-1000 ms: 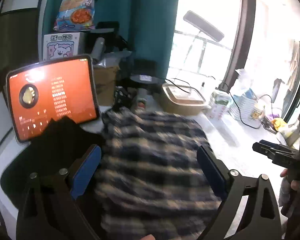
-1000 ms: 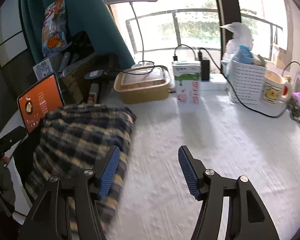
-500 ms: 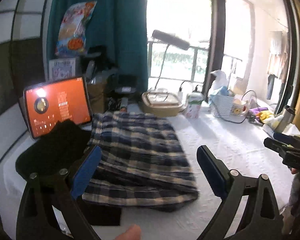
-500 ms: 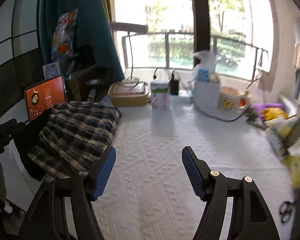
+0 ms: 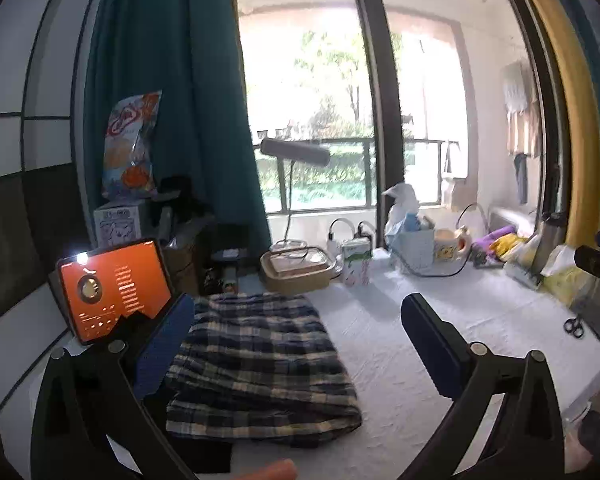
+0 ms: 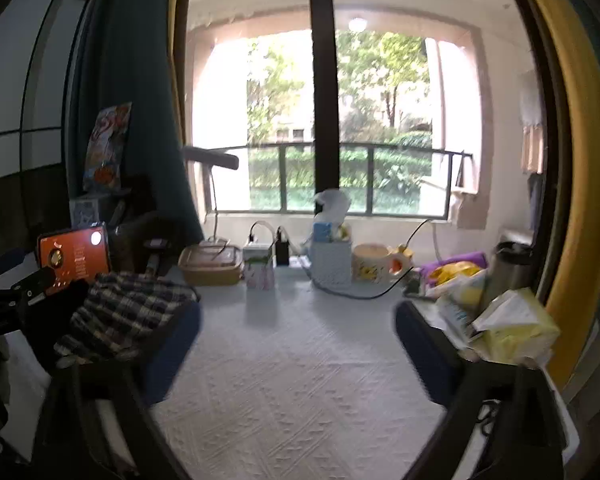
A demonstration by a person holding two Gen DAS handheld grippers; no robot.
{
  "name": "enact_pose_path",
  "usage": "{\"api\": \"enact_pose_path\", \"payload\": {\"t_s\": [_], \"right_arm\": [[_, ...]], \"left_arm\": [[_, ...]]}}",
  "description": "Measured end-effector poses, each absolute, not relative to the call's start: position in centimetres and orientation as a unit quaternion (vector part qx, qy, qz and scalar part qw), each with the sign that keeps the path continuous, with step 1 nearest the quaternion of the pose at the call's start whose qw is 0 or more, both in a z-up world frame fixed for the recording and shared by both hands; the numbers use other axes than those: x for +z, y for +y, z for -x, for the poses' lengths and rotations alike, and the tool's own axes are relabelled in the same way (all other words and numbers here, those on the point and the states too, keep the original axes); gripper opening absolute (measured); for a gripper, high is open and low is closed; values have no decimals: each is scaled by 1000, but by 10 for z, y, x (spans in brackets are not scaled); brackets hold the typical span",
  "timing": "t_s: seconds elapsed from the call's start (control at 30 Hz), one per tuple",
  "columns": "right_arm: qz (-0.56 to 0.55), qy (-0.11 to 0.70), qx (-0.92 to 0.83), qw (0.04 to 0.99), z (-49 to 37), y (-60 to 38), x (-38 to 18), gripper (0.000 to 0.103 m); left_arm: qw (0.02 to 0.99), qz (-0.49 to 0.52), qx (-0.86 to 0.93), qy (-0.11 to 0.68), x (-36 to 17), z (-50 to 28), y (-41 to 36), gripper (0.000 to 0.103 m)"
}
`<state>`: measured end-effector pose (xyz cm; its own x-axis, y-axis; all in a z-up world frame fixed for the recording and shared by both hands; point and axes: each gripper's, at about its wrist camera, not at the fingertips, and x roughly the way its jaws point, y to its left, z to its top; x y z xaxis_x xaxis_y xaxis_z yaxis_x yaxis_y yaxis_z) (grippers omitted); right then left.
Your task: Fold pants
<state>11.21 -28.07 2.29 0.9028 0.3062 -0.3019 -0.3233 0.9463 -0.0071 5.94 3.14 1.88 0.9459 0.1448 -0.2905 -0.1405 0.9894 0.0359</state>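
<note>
**Both grippers backed off, folded plaid pants left lying**

Left gripper point(image 5: 298, 344) spread wide, blue pads holding nothing, pulled back and raised since half a second ago, so more window and ceiling in frame. Right gripper point(image 6: 298, 352) likewise wide apart and empty, also drawn back, with both fingers blurred.

Folded plaid pants point(image 5: 256, 356) lying flat on the white textured tablecloth point(image 5: 384, 360), just ahead of the left pad, smaller in both views than before. Near edge resting over a dark cloth point(image 5: 204, 456), mostly hidden behind the gripper frame.

Just left of the pants: an orange-lit tablet point(image 5: 114, 290) propped upright. Farther back: a lidded tan container point(image 5: 296, 268), a small carton point(image 5: 356, 262), a white basket point(image 5: 414, 244), a yellow-patterned mug point(image 5: 450, 244). Scissors point(image 5: 574, 326) near the right table edge. Behind: teal curtain point(image 5: 172, 100), desk lamp point(image 5: 294, 152), balcony railing and trees.

Yellow wrappers point(image 6: 512, 328) beside the right finger smeared, hard to read.
</note>
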Motion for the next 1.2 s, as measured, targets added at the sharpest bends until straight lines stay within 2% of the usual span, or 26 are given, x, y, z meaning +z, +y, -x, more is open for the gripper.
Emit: {"api": "enact_pose_path", "payload": {"t_s": [0.3, 1.2], "right_arm": [[43, 109, 152, 981, -90, -280, 37, 103], [74, 130, 159, 976, -94, -249, 30, 103]], "left_arm": [[992, 12, 55, 113, 22, -41, 33, 102], [989, 35, 73, 125, 12, -34, 51, 102]]}}
